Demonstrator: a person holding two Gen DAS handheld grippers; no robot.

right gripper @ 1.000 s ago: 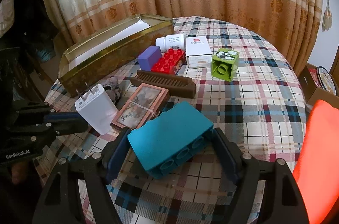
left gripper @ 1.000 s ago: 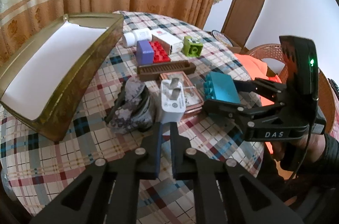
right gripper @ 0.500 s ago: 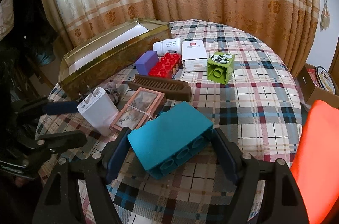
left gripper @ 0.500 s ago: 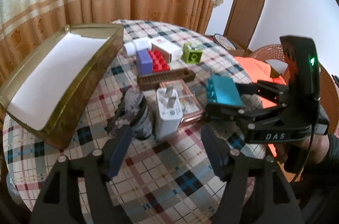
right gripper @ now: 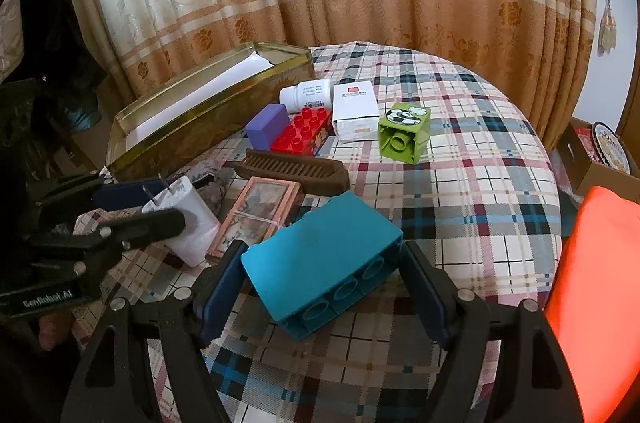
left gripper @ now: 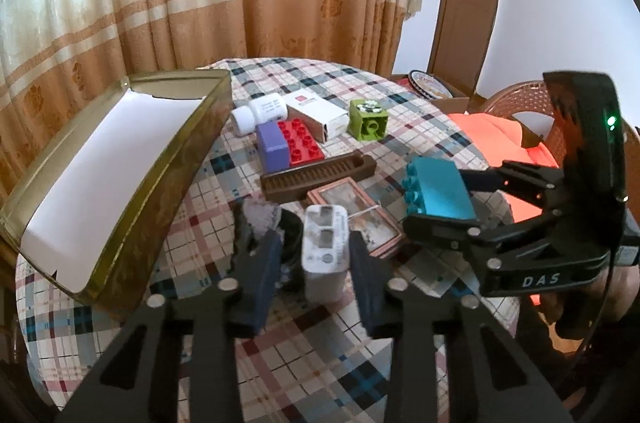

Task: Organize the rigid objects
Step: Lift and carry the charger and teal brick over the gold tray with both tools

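The right gripper (right gripper: 320, 287) holds the teal block (right gripper: 320, 265) clamped between its fingers, lifted just above the checked counter (right gripper: 480, 163) on the near side of the brown comb (right gripper: 292, 171). The left gripper (left gripper: 314, 275) has its fingers apart on either side of the white charger (left gripper: 324, 255), which stands upright just in front of the comb, beside a pink-framed card (left gripper: 354, 213); I cannot tell whether the fingers touch it. Beyond the comb lie a red block (left gripper: 302, 141), purple block (left gripper: 272, 147), white bottle (left gripper: 260, 113), white box (left gripper: 318, 115) and green cube (left gripper: 368, 119), with the open tin box (left gripper: 168, 179) to their left.
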